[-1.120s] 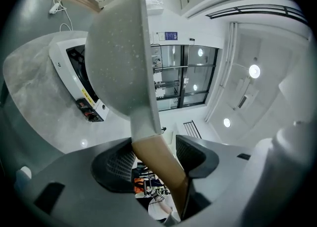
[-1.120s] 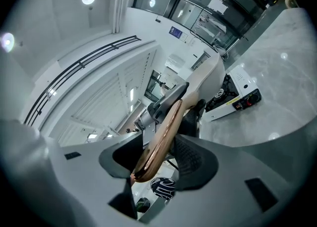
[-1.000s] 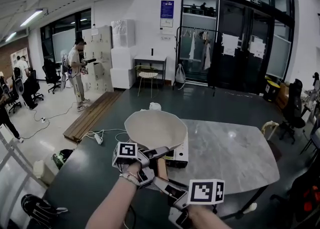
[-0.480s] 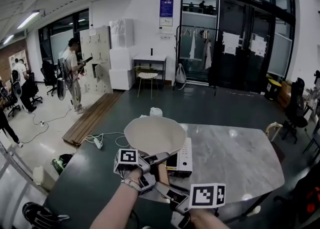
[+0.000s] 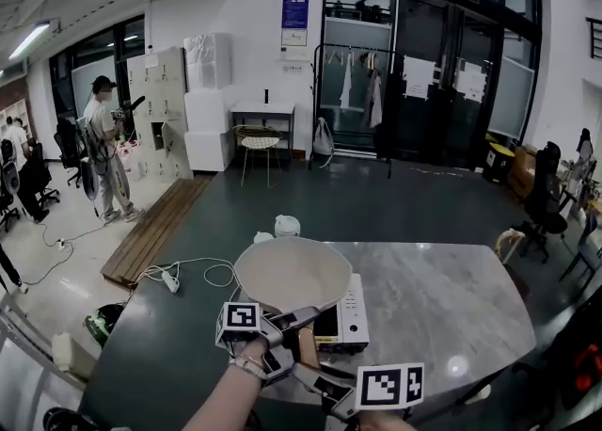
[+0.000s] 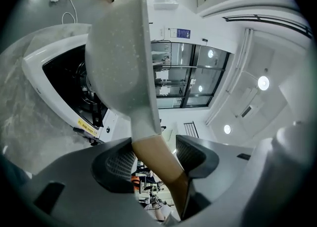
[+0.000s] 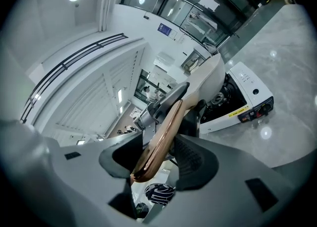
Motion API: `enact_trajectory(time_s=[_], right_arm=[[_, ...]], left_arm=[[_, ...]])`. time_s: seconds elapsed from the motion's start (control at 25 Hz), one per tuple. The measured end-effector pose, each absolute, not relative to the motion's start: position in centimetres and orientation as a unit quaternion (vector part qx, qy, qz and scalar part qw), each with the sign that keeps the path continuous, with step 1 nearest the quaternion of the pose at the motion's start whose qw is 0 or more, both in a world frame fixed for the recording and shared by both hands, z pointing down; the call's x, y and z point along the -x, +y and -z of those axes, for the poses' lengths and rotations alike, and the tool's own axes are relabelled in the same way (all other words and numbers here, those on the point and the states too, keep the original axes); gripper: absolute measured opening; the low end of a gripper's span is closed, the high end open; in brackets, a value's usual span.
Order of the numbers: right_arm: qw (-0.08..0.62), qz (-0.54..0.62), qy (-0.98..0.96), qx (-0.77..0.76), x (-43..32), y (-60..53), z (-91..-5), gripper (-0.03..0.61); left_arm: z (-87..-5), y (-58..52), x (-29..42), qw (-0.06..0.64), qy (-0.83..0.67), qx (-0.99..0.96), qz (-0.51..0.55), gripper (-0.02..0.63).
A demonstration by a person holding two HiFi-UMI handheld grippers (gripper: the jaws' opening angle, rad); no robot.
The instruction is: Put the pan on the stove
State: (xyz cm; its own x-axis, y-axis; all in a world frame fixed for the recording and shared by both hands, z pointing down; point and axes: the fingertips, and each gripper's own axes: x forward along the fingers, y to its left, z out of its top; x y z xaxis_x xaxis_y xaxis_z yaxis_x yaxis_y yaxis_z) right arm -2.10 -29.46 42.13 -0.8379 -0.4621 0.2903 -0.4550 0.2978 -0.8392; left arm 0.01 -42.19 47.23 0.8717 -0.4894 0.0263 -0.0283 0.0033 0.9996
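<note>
Cream speckled deep pan (image 5: 293, 272) with a tan wooden handle (image 5: 306, 337), held in the air over the left part of a white tabletop gas stove with a black burner top (image 5: 350, 305). From the left gripper view the bowl hangs above the burner; we cannot tell whether any part touches.

Opening faces up. Long axis runs from us straight away: bowl at the far end, handle pointing back toward us.

Left gripper (image 5: 299, 311) clamps the handle close to the bowl, the wood between its pads (image 6: 118, 164). Right gripper (image 5: 315, 377) clamps the handle's rounded near end, also between its pads (image 7: 194, 159). Both grips lie in line along the handle, left ahead of right.

Stove sits near the left edge of a grey marble-look table (image 5: 442, 302), control panel toward us. A small white lidded pot (image 5: 287, 225) shows just beyond the pan's far rim. On the dark floor to the left lie a white power strip with cable (image 5: 169, 279) and long wooden boards (image 5: 155, 224). A person (image 5: 102, 147) stands well off at far left.
</note>
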Motion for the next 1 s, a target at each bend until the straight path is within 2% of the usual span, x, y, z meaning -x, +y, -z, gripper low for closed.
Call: enact_trajectory(time_s=[0.6,0.88,1.0], right_arm=[[0.009,0.540,0.778,0.322,3.4,-31.0,-44.8,0.210],[0.036,0.577,0.751,0.319,3.5,-30.6,-45.3,0.189],[0.029,0.588,0.743,0.318,3.2,-30.5,-45.7,0.184]], left_arm=[[-50.7,-43.4,0.3,0.697,-0.158,-0.689,0.119,0.258],[-50.8,-43.1,0.6,0.694,-0.151,-0.693,0.127,0.256],[-50.8,-43.0,0.6,0.685,-0.162,-0.700,0.125,0.258]])
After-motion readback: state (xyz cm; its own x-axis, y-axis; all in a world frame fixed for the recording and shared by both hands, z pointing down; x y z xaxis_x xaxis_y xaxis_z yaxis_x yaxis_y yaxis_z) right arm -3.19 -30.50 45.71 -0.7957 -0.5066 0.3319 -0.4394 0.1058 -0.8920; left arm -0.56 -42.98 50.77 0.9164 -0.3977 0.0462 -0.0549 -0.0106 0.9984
